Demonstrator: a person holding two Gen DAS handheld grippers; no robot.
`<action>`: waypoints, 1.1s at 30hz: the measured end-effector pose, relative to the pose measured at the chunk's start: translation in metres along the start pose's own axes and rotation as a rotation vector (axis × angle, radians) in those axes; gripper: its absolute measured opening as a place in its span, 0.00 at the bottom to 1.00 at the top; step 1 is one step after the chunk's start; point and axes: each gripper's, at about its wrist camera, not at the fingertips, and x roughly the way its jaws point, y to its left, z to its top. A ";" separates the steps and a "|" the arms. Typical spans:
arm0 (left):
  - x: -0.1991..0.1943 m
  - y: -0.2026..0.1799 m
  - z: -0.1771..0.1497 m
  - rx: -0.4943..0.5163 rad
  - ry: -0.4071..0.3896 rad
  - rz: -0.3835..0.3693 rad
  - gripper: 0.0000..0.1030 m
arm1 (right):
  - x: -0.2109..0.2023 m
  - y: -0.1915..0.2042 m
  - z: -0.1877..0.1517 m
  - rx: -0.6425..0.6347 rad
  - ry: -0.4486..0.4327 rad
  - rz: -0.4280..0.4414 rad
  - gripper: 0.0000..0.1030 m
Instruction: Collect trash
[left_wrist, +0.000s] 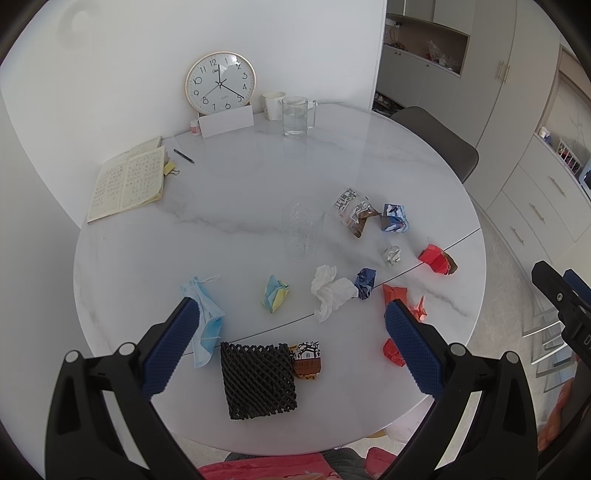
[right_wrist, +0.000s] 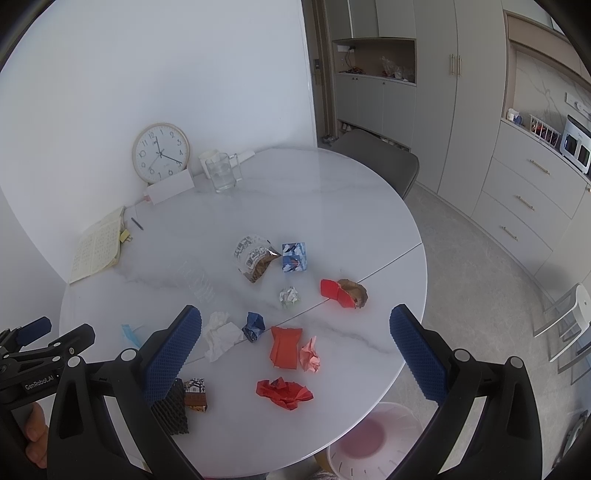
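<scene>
Trash lies scattered on the round white marble table (left_wrist: 229, 192). In the left wrist view I see a black foam net (left_wrist: 258, 380), a brown snack wrapper (left_wrist: 306, 360), a blue face mask (left_wrist: 207, 321), a yellow-blue paper wad (left_wrist: 275, 293), a white tissue (left_wrist: 330, 290) and a crumpled blue wrapper (left_wrist: 365, 282). My left gripper (left_wrist: 291, 347) is open and empty above the net. In the right wrist view, an orange packet (right_wrist: 284, 347), pink wad (right_wrist: 310, 354) and red crumpled wrapper (right_wrist: 284, 393) lie below my right gripper (right_wrist: 295, 347), which is open and empty.
A white bin (right_wrist: 373, 439) stands on the floor by the table's near right edge. On the table are two clear cups (left_wrist: 303, 227), a clock (left_wrist: 220, 82), a water jug (left_wrist: 295, 116), an open notebook (left_wrist: 127, 181), a pen (left_wrist: 183, 156), a red box (right_wrist: 338, 291) and a blue carton (right_wrist: 294, 257).
</scene>
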 end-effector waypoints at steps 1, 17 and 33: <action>0.001 0.000 -0.001 0.000 0.002 0.000 0.94 | 0.000 0.000 0.000 0.001 0.001 0.000 0.98; 0.053 0.016 -0.066 0.095 0.009 -0.085 0.94 | 0.038 0.004 -0.041 -0.019 0.077 0.125 0.98; 0.179 0.059 -0.148 -0.017 0.240 -0.047 0.91 | 0.111 0.013 -0.103 -0.106 0.265 0.117 0.98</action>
